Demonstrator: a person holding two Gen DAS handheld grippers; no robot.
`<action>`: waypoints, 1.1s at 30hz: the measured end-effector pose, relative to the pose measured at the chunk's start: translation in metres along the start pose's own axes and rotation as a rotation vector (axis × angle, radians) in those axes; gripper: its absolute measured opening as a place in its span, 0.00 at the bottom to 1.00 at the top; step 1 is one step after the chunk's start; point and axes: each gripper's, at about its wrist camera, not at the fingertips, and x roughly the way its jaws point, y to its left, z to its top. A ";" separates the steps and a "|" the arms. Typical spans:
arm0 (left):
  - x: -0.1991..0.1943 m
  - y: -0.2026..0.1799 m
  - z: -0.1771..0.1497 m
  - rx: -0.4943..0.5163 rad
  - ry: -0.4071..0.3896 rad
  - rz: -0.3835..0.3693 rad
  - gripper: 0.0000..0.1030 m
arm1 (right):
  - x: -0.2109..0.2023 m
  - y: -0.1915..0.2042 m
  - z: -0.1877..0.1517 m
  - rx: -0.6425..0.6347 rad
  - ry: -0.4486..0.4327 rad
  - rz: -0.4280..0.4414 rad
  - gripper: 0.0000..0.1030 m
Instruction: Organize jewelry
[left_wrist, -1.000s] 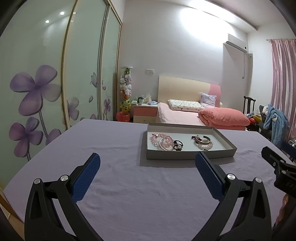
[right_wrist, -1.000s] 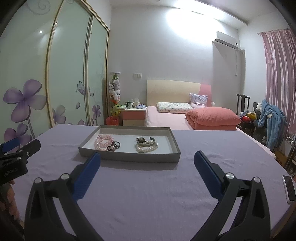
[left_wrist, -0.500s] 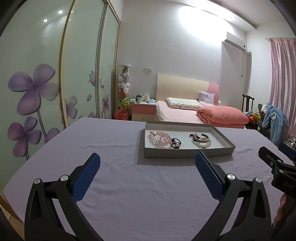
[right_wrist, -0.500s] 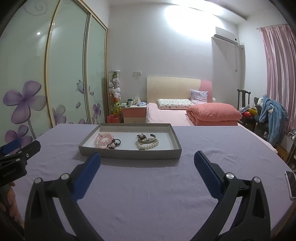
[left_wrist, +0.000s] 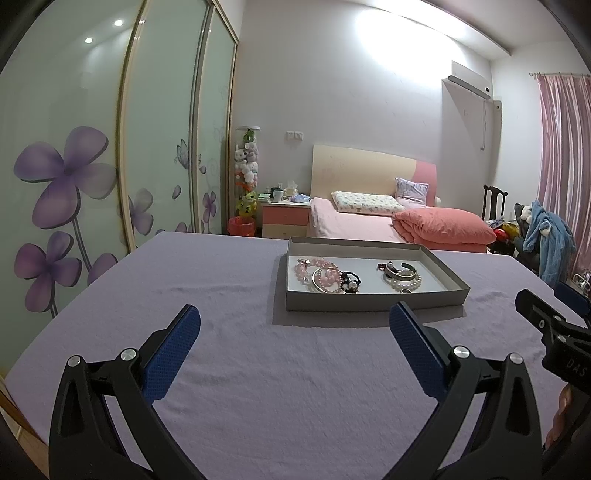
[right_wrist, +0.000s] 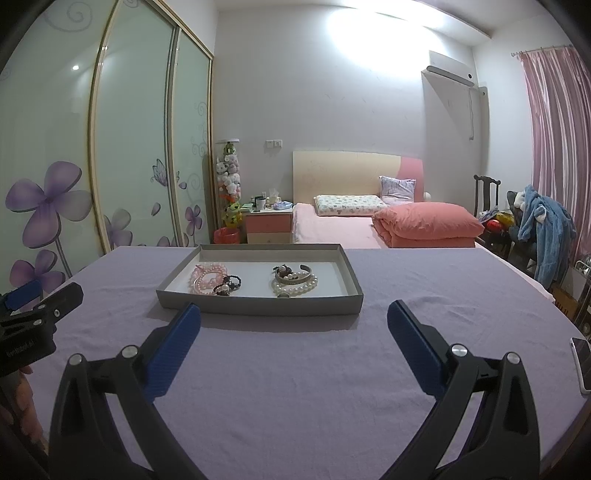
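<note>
With both the left tongs (left_wrist: 293, 321) and right tongs (right_wrist: 293, 319) gaping empty above the bench (right_wrist: 295, 369), the jewelry (right_wrist: 255, 280) is lying tangled in the tray (right_wrist: 258, 304) ahead, so approaching low and singling out one piece looks wisest.

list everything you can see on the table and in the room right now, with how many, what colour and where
tray: 1, grey, on the table ahead of both claws
pink bead bracelets: a small pile, count unclear, left part of the tray
dark hair ties: count unclear, black, beside the pink beads
pearl bracelet: 1, white, middle of the tray
metal bangle: 1, silvery, lying on the pearls
table cloth: 1, lilac, covers the table
phone: 1, white-edged, right edge of the table
bed: 1, pink, behind the table
folded quilt: 1, coral, on the bed
wardrobe doors: frosted with purple flowers, left wall
left claw: 1, black with blue pads, open, nothing in it
right claw: 1, black with blue pads, open, nothing in it
</note>
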 end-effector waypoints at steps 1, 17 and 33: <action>0.000 0.000 -0.001 0.001 0.001 0.000 0.98 | 0.000 0.000 0.000 -0.001 0.000 0.000 0.96; 0.001 -0.003 -0.002 0.004 0.007 -0.002 0.98 | 0.001 0.002 -0.001 0.001 0.004 0.001 0.96; 0.003 -0.004 -0.004 0.006 0.013 -0.005 0.98 | 0.001 0.002 -0.001 0.003 0.006 0.001 0.96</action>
